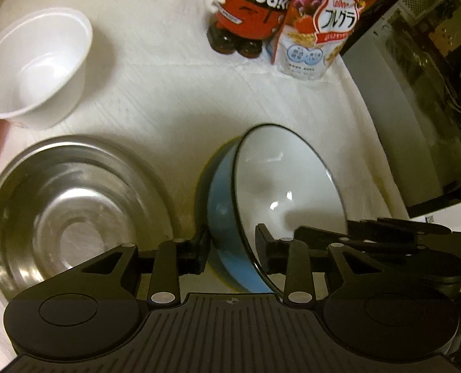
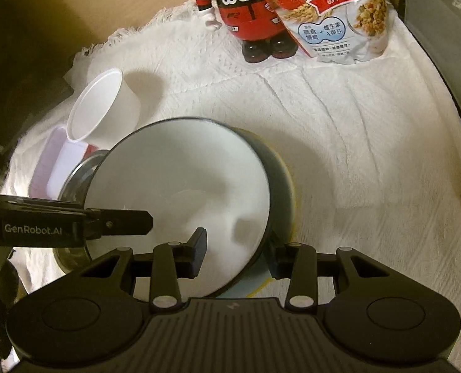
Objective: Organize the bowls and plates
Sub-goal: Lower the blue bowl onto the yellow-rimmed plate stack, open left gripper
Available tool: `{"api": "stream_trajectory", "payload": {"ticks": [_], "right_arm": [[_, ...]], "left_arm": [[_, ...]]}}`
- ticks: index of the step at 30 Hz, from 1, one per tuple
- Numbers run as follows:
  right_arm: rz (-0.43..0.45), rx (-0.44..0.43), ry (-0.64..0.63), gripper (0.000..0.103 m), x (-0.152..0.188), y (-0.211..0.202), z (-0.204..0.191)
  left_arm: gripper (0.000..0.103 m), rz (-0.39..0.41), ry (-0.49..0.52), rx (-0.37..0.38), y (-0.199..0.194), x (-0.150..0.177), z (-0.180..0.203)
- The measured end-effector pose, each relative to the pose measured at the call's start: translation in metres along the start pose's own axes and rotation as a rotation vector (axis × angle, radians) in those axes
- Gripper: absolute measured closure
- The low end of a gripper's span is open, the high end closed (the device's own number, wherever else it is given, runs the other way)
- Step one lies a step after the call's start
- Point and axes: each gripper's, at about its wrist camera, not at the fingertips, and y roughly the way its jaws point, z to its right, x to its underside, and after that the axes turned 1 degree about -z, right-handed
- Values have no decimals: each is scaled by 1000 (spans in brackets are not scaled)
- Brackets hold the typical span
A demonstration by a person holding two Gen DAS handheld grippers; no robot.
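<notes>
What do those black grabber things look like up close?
Both are matte black plastic. Each has a ribbed flat body at the bottom, two big round discs at the sides, and thin linkage bars with small silver pins leading to two blocky fingers. The left gripper looks the same as the right gripper. Seen side-on in the right wrist view, the left gripper carries white lettering, "GenRobot.AI". No sleeves or cables show.

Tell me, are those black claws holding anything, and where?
The blue bowl, by its rim. The left gripper and right gripper straddle opposite sides, one finger inside, one outside. Whether the left truly presses is unclear.
</notes>
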Motion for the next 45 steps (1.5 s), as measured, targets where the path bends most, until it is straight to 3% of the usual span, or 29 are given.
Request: {"api": "stream_trajectory", "payload": {"ticks": [8,13,23,28,37,43,45], "right_arm": [[17,-1,25,64,-3,-4,6],[54,52,-3,63,-6,-6,-2],[88,112,-54,61,-6,-20,-7],[143,139,-60,54,-8,-31,-3],[147,141,-7,52,-2,-24,5],[149,153,61,49,-2,-13,16],[127,136,92,49,-2,-6,22]], "left_arm": [[70,-18,-5,-1,3,-4,3],[75,-25,18,-38,13,-9,7],[80,-63,34,-39,31,-6,10],[80,-5,85,-95,15,-5,15],[80,141,117,-55,-28,-7,11],[80,140,145,-171,-3,-19,5],[80,113,136,-174,7,-23,1]]}}
